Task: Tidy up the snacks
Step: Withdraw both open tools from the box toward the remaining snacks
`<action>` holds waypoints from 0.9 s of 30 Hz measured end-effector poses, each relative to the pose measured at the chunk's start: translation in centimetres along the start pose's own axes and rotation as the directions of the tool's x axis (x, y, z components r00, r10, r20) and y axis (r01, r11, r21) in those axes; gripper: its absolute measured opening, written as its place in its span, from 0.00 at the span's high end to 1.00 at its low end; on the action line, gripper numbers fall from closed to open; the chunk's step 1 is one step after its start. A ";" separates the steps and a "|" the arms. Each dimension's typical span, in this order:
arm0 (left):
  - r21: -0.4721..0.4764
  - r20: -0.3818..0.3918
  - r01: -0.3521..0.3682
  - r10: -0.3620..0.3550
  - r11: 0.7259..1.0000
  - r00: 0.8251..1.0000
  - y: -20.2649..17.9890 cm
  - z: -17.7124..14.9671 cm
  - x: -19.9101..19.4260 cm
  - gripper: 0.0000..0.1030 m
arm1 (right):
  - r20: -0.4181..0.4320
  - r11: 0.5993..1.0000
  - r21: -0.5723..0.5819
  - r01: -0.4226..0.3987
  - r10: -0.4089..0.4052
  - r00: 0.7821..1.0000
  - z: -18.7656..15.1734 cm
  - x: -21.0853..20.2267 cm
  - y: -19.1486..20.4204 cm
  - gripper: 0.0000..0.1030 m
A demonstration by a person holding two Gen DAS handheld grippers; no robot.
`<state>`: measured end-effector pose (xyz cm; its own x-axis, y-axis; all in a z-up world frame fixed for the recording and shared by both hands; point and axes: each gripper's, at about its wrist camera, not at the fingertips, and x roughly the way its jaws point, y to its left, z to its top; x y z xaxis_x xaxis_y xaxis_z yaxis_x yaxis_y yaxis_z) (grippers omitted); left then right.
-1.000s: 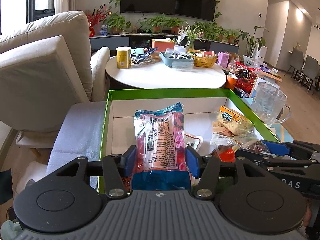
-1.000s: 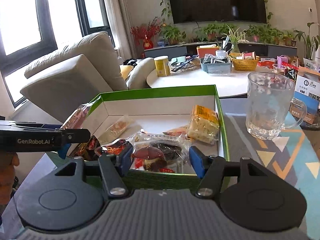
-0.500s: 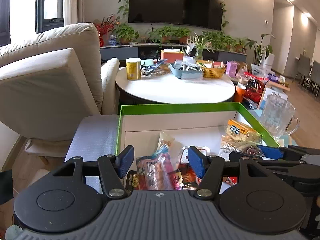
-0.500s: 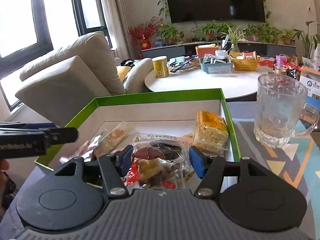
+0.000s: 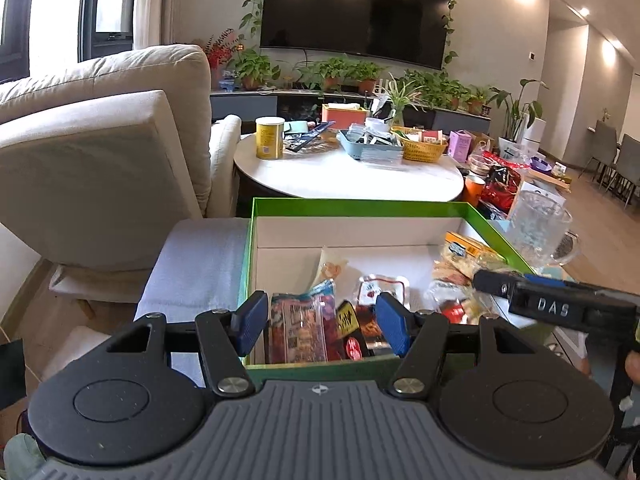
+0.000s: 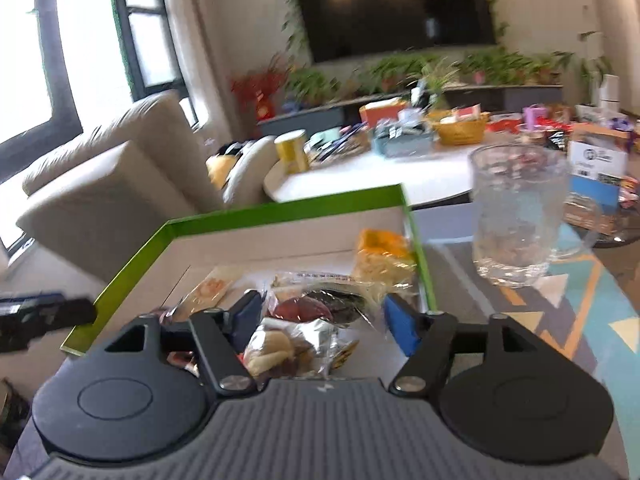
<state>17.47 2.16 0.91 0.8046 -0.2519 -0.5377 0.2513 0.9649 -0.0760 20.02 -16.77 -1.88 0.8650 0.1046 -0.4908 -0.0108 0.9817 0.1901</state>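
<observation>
A green box (image 5: 360, 205) with a white inside holds several snack packets. A pink-and-blue snack bag (image 5: 302, 330) lies flat near its front wall, just beyond my left gripper (image 5: 322, 326), which stands open and holds nothing. A yellow cracker pack (image 5: 464, 246) rests at the box's right side. In the blurred right wrist view my right gripper (image 6: 323, 324) hangs open over a clear packet of dark red pieces (image 6: 320, 308) and a silvery packet (image 6: 292, 342); its pads do not press them. Each gripper shows at the edge of the other's view.
A glass mug (image 6: 516, 216) stands right of the box on a patterned mat (image 6: 580, 312). Behind the box is a round white table (image 5: 348, 180) with a yellow can (image 5: 269, 138), trays and a basket. A beige sofa (image 5: 100, 152) is at the left.
My left gripper let go of the pink-and-blue bag, which now lies in the box, and drew back with its jaws wider. The right wrist view has tilted and blurred.
</observation>
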 end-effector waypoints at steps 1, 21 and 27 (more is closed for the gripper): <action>0.004 -0.002 0.001 -0.001 1.000 1.000 0.0 -0.2 -0.2 0.45 | 0.009 1.000 0.004 -0.001 0.001 1.000 -0.1 -0.3 0.0 0.52; -0.099 -0.169 0.033 -0.049 0.995 0.984 2.8 -7.7 -5.2 0.45 | -0.029 0.995 -0.080 -0.057 0.054 0.998 -2.8 -7.3 1.2 0.51; -0.105 -0.218 0.007 -0.030 0.994 0.975 2.8 -9.5 -6.6 0.45 | -0.134 0.985 -0.110 -0.131 0.116 0.984 -6.3 -9.4 2.7 0.51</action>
<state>7.76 7.26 -3.76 0.6597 -0.2587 -0.7056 0.1994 0.9655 -0.1675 8.68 -14.13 -2.07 0.7830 0.2378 -0.5747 -0.1788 0.9711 0.1583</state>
